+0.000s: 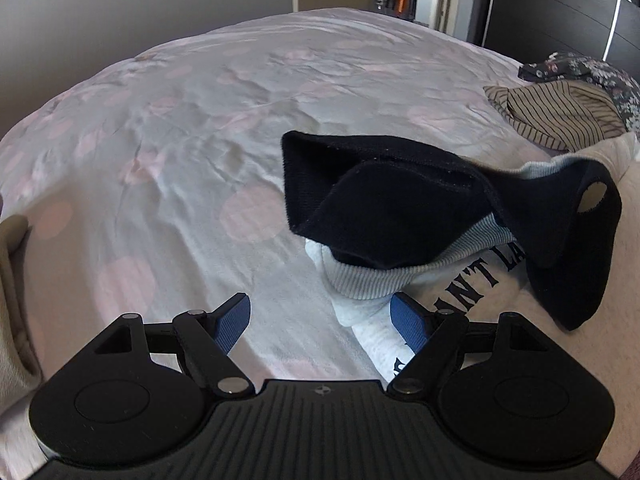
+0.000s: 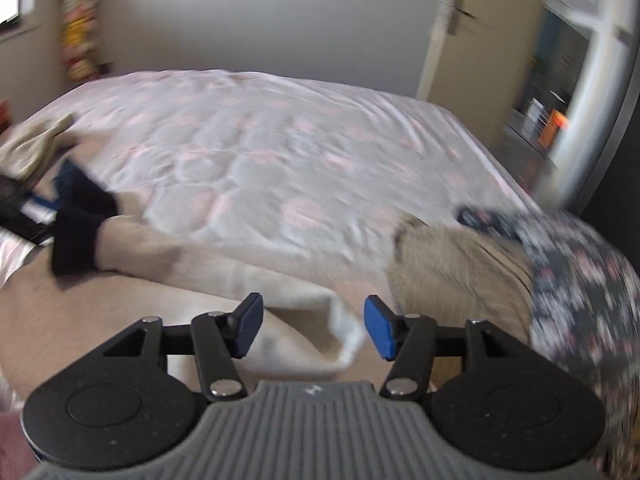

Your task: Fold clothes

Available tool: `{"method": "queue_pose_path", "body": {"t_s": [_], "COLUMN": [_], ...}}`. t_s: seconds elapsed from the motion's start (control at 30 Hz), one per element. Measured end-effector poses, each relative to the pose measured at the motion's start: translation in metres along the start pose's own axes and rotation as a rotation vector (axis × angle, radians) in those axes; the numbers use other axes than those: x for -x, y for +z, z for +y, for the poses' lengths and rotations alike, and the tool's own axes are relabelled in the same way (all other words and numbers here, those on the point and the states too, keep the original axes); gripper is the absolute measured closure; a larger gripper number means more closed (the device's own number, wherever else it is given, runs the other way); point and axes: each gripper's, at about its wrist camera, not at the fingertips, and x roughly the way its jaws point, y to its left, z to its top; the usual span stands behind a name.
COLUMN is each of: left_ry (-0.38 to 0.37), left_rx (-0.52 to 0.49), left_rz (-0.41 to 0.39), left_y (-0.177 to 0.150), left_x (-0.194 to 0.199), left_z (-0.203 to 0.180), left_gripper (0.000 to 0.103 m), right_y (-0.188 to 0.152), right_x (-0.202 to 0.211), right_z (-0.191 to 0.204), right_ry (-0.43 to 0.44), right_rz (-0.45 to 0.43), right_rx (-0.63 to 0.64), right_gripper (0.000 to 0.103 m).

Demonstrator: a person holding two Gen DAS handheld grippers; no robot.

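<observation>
With both fingers spread, sweatshirt (image 1: 460,280) lies crumpled, sleeve cuff (image 1: 360,280) pointing left.

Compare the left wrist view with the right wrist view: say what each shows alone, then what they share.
Only the left wrist view: the navy lettering on the pale sweatshirt, its grey ribbed hem, and the left gripper open with nothing between its pads.

Only the right wrist view: the right gripper open over a pale cloth edge, and the door.

Both: the pink-spotted bedspread, the striped garment, the dark floral garment and the dark cuff.
</observation>
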Motion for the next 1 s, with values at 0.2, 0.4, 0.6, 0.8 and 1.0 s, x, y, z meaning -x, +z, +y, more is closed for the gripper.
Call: {"method": "queue_pose_path", "body": {"t_s": [0.2, 0.4, 0.6, 0.8, 1.0], "left_ry": [-0.03, -0.12, -0.168, -0.087, 0.031], "left_rx": [-0.06, -0.004, 0.088, 0.198, 0.259], "left_rz": [-0.022, -0.04, -0.087, -0.211, -0.384], "left_y": [0.015, 0.021, 0.022, 0.034, 0.032], "left_x": [-0.017, -0.038, -0.034, 0.007, 0.093], "left_z": [0.005, 0.012, 0.015, 0.016, 0.021], "left_gripper": [0.026, 0.043, 0.079, 0.088, 0.09], "right_y": [0.023, 0.035, 0.039, 0.081, 0.134], "right_x": [-0.033, -0.076, -0.091, -0.058, 0.001], "right_z": [0.051, 0.062, 0.055, 0.055, 0.078], "right_ry": [0.085, 0.178, 0.149, 0.012, -0.033], "right_rz": [-0.016, 0.063, 0.102, -0.096, -0.32], "right_rx": [0.289, 0.316, 0.22, 0.168, 0.196], "right_gripper": [0.034, 0.047, 0.095, 0.097, 0.097]}}
